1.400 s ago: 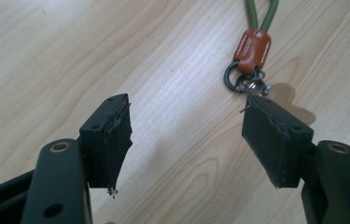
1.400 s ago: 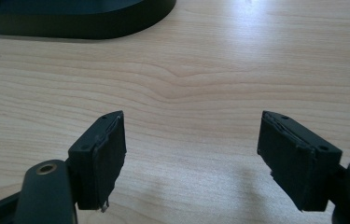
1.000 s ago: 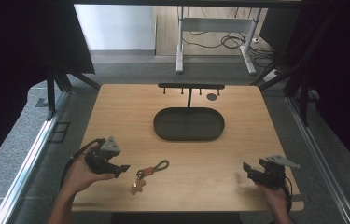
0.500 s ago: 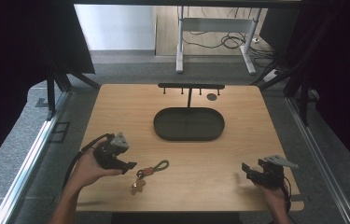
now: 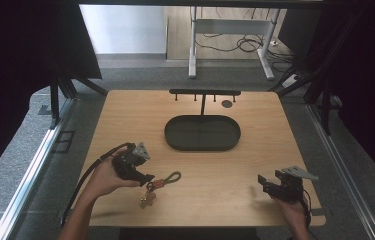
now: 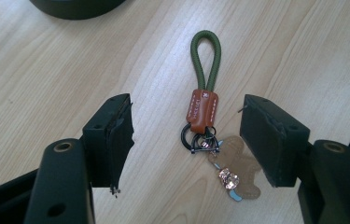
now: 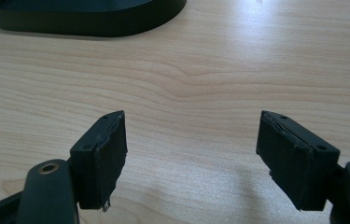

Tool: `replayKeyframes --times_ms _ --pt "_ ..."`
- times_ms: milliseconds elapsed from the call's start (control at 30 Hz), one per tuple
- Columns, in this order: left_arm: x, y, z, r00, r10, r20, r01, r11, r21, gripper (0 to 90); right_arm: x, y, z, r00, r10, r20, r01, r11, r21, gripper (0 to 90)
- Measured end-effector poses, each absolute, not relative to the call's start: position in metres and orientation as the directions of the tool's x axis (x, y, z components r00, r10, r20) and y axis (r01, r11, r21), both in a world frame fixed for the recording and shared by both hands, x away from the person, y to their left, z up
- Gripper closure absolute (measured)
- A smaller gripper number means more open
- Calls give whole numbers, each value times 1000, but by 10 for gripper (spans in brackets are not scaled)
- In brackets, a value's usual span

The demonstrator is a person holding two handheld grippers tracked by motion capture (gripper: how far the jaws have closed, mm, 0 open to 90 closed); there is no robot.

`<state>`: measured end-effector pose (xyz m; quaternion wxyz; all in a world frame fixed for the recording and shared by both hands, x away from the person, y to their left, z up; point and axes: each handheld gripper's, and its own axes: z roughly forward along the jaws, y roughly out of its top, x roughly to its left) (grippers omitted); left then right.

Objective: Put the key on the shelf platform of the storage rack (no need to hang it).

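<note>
While wooden table (image 5: 255, 150) spans scene, dark oval tray (image 5: 202, 133) sits at centre, toward far side, with black hook rack (image 5: 204, 93) behind it. Left gripper (image 5: 147, 178) at near left, jaws wide, just been closing slightly, gripping nothing. Keychain (image 6: 204, 120) lies flat on table between its jaws, untouched: green cord loop, brown leather tab, small charm. Right gripper (image 5: 261, 181) at near right, jaws wide apart, empty, over bare wood.
</note>
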<state>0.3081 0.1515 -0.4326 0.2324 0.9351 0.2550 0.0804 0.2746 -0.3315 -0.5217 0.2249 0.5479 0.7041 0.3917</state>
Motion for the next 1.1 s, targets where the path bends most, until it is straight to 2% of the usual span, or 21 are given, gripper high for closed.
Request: replayKeyframes --times_ms 467,1100 --pt "312 130 -453 880 474 31 423 -812 403 394 274 -329 -522 -312 942 124 599 94 795 252" --pt "319 106 -486 917 397 36 372 -885 280 518 274 -328 -524 -315 942 120 607 103 788 252"
